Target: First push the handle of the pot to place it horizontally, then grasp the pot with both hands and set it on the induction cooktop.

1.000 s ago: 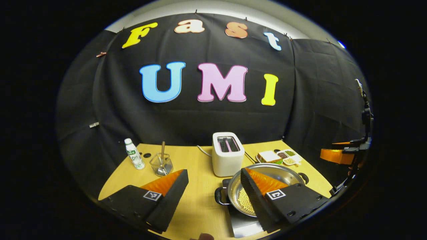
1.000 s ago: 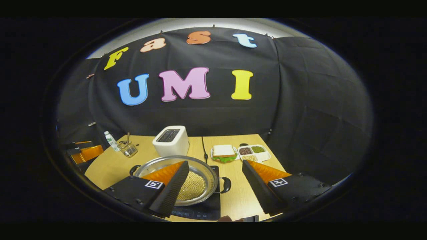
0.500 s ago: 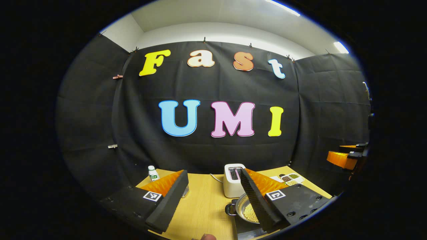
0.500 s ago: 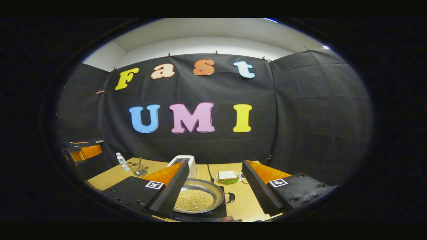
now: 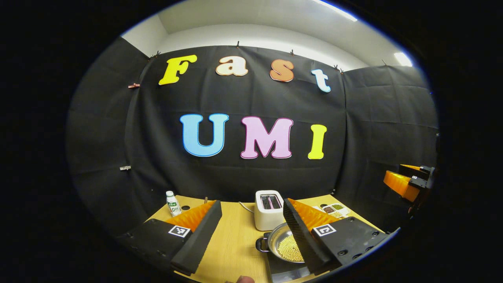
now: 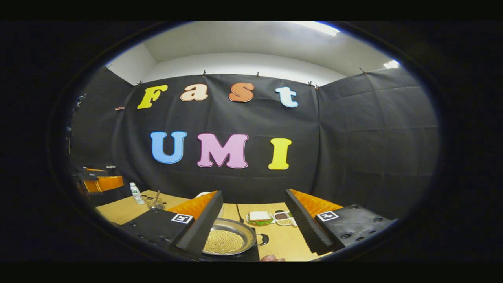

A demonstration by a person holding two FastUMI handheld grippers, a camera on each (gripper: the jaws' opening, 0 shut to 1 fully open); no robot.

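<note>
Right gripper view: sitting on induction cooktop (image 6: 235, 257), pot (image 6: 228, 240) of beans; both grippers' fingers spread wide, holding nothing; risking spilled beans if bumped.

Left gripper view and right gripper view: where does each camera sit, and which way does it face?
Left gripper view: rides the left gripper, faces the booth wall over the table; own open fingers at bottom.
Right gripper view: rides the right gripper, faces the same wall; own open fingers at bottom.
Shared: pot on the induction cooktop, toaster.
</note>
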